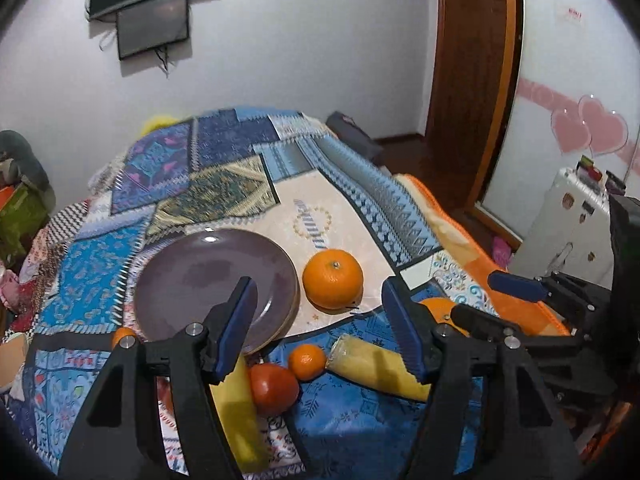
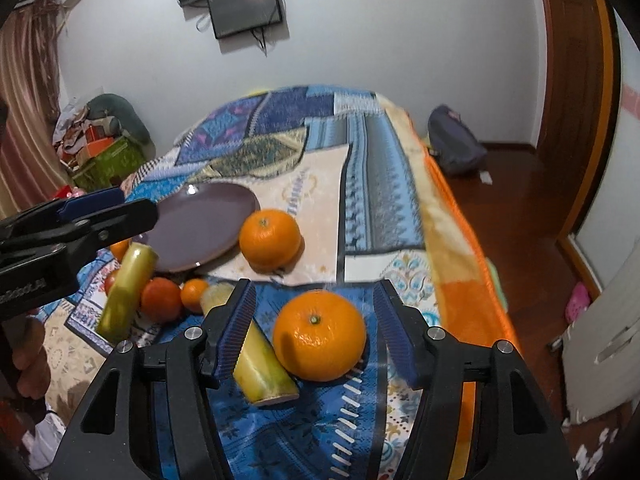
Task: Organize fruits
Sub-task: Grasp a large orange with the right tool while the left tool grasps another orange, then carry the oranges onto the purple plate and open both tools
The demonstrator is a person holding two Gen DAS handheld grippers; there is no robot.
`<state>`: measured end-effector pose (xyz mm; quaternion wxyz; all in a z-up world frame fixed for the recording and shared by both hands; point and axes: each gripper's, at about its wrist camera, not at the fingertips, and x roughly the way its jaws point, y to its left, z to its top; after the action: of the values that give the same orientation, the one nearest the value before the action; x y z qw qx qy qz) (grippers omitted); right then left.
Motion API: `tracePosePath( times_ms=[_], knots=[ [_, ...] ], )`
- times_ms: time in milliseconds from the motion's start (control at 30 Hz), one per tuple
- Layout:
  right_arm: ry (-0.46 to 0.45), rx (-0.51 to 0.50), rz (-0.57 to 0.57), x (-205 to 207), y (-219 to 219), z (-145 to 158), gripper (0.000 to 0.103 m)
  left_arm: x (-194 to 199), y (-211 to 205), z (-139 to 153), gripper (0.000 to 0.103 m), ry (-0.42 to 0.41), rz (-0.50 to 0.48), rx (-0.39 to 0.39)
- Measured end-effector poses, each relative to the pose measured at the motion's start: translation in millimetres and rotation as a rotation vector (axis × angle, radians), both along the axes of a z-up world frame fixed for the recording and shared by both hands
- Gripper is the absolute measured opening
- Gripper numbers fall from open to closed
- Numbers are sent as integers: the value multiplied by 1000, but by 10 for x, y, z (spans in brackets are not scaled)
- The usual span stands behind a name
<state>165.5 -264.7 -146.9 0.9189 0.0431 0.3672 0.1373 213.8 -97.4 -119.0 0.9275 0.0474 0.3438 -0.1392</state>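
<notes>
Your right tool (image 2: 316, 334) stands open around a large orange (image 2: 320, 336) at lower centre, pads clear of it. Your left tool (image 1: 320, 328) gapes over the purple plate (image 1: 192, 276) and fruits, holding nothing.

Small orange (image 1: 123, 336) half-hidden behind plate (image 1: 180, 280)

Large orange (image 1: 333, 279) lies right of plate (image 1: 192, 276) on blanket (image 1: 360, 420).

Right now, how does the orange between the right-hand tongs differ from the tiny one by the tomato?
The big orange looks several times larger than the small orange. It lies alone between open tongs; the small one touches the tomato. Both are round, orange and on the blanket.
</notes>
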Motion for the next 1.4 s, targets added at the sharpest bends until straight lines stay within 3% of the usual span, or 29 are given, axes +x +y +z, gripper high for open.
tracePosePath(
  times_ms=[100, 267, 600, 1067, 1400],
  knots=[
    [41, -5, 5, 36, 19, -99, 58, 168, -31, -172, 65, 87, -31, -15],
    [102, 9, 9, 101, 22, -240, 58, 350, -76, -411, 65, 166, -34, -13],
    [165, 12, 28, 212, 69, -416, 69, 563, -127, -652, 65, 242, -32, 10],
    [91, 51, -21, 400, -175, -172, 67, 922, -256, -747, 67, 289, -23, 6],
    [79, 72, -9, 493, -197, -195, 67, 1235, -358, -873, 67, 351, 11, -34]
  ],
)
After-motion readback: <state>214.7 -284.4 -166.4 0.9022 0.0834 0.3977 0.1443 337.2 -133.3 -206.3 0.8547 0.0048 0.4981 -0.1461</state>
